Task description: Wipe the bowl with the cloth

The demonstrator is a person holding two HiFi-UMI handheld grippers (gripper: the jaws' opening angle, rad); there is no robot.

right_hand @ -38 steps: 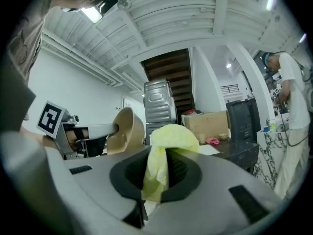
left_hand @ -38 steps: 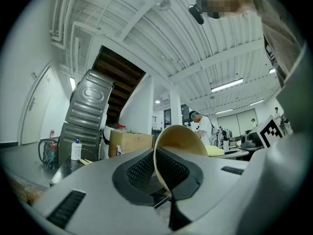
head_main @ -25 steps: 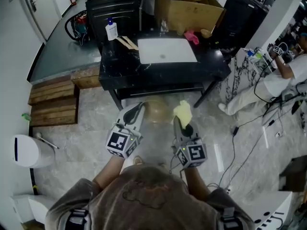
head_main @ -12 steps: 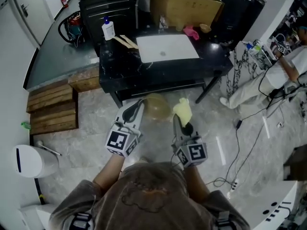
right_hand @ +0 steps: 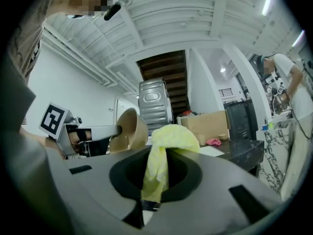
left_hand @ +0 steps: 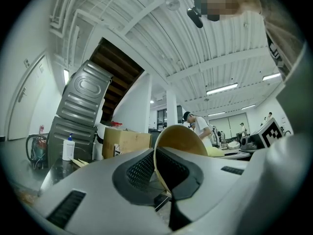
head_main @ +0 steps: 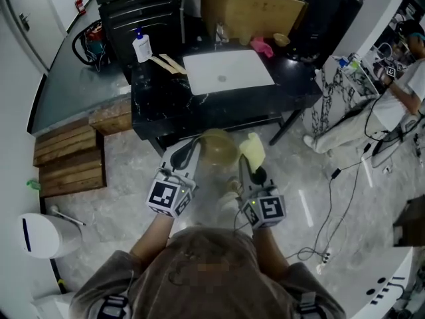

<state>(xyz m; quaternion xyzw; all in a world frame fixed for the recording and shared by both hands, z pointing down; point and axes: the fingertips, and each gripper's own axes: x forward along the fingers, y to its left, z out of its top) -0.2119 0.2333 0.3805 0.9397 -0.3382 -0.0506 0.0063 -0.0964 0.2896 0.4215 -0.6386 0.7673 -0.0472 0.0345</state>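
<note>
A tan wooden bowl (head_main: 216,149) hangs in the air in front of the black table, its rim pinched by my left gripper (head_main: 188,153), which is shut on it. In the left gripper view the bowl (left_hand: 178,142) stands edge-on between the jaws. My right gripper (head_main: 247,168) is shut on a yellow cloth (head_main: 252,150), which bunches up just right of the bowl without touching it. The right gripper view shows the cloth (right_hand: 166,151) rising from the jaws and the bowl (right_hand: 128,129) to its left, held by the other gripper.
A black table (head_main: 166,102) ahead carries a white board (head_main: 226,72), a white bottle (head_main: 141,46), wooden sticks (head_main: 167,64) and a pink item (head_main: 262,47). A cardboard box (head_main: 249,8) stands behind. Wooden pallets (head_main: 66,155) lie left; cables (head_main: 339,178) and a seated person (head_main: 392,111) are right.
Both grippers keep their hold and stay side by side. The head view has shifted, so the table and floor slide slightly left and the bowl sits a little closer to the cloth.
</note>
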